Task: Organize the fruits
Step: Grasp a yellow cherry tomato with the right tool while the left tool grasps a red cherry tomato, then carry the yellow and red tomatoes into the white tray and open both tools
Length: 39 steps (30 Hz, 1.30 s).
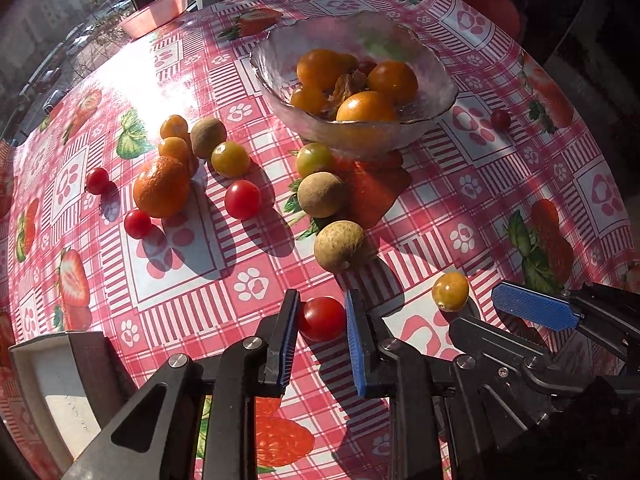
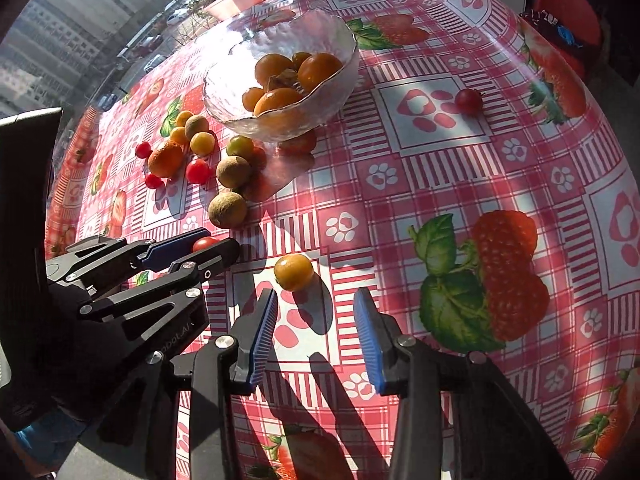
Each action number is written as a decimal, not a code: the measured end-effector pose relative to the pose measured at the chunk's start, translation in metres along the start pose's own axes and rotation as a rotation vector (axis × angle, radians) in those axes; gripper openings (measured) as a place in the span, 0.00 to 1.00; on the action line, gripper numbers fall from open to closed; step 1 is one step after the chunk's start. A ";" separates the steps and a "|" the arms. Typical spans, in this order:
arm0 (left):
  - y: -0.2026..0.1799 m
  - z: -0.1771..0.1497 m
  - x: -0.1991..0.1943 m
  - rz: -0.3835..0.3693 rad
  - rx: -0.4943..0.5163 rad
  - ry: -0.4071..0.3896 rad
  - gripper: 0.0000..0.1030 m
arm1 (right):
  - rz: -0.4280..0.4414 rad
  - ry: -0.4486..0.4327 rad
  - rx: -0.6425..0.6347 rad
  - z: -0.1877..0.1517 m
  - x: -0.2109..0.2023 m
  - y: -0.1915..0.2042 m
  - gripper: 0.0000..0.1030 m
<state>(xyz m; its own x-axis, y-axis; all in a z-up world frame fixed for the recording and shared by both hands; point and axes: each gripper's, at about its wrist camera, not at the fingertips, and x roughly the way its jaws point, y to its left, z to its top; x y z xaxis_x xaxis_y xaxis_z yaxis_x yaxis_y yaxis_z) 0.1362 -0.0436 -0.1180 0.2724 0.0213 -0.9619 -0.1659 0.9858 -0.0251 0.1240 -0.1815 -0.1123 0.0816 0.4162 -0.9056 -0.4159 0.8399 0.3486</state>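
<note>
Fruits partly sorted: bowl (image 1: 436, 92) upper centre holds several; your spread left claw (image 1: 322, 330) brackets a tomato (image 1: 323, 317); right claw (image 2: 316, 340) spread, empty.

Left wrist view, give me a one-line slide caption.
Left gripper brackets a small red cherry tomato on the pink checked tablecloth, short of the clear glass bowl of orange fruit.

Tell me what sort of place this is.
Likely a home dining spot beside a high apartment window: a table in a strawberry-print tablecloth, a glass bowl of orange fruit, and a window overlooking tower blocks and parked cars below.
</note>
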 end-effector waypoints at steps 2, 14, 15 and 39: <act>0.013 -0.006 -0.001 -0.007 -0.018 0.002 0.24 | -0.001 0.002 -0.027 0.002 0.004 0.006 0.42; 0.032 -0.013 -0.005 -0.074 -0.081 0.024 0.24 | -0.014 -0.005 -0.056 0.020 0.016 0.023 0.22; 0.035 -0.017 -0.007 -0.078 -0.088 0.025 0.24 | -0.005 -0.010 -0.038 0.019 0.011 0.021 0.22; 0.108 -0.081 -0.092 -0.100 -0.208 -0.026 0.24 | 0.027 0.047 -0.030 -0.013 -0.019 0.080 0.22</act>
<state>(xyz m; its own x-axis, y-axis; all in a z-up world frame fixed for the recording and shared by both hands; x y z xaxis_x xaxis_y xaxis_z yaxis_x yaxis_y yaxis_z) 0.0160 0.0474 -0.0540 0.3210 -0.0683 -0.9446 -0.3276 0.9278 -0.1784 0.0779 -0.1271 -0.0701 0.0275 0.4210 -0.9066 -0.4443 0.8176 0.3662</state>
